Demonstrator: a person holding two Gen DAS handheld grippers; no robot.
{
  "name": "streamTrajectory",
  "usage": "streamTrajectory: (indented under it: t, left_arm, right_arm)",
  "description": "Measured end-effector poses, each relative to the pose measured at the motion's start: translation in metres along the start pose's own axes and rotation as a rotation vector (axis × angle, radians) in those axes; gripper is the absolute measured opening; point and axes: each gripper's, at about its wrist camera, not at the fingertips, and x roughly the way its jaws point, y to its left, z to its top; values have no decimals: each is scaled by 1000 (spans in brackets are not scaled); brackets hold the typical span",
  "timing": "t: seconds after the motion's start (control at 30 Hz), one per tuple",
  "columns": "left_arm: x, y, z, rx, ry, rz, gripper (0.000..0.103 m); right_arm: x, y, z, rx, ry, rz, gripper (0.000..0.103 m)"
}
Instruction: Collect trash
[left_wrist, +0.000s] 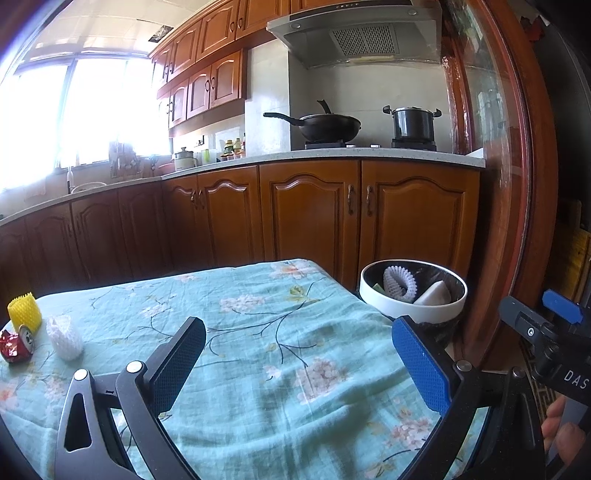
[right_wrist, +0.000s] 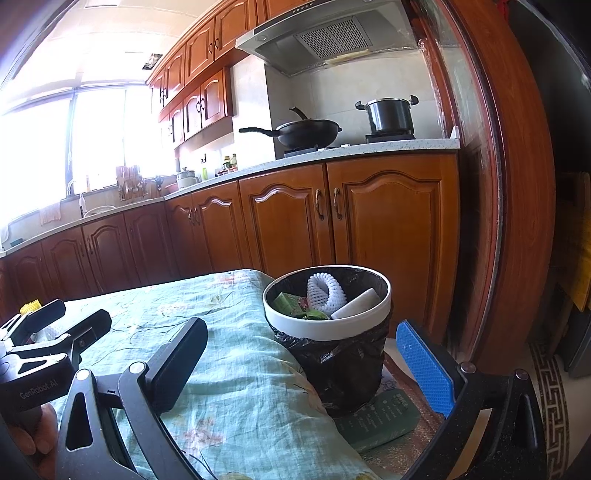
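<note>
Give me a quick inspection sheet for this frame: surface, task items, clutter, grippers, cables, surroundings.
Surface: table under a teal floral tablecloth, wrinkled.
Job's things: crushed red can, white foam net and yellow foam net grouped at the table's far left; trash bin with black liner beside the table's right edge, already holding a white foam net, green wrappers and a white block.
Clutter: green card on the floor by the bin.
Grippers: left gripper open, empty, over the cloth; right gripper open, empty, near the bin.
Cables: nothing seen.
Surroundings: wooden cabinets, wok and pot on the stove, range hood, bright window.
</note>
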Motion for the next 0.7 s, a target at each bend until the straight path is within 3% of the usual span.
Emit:
streamTrajectory:
  t: [0.7]
  left_arm:
    - [6, 3, -3, 8, 19, -14, 102]
  right_arm:
    - [0, 1, -3, 17, 8, 14, 103]
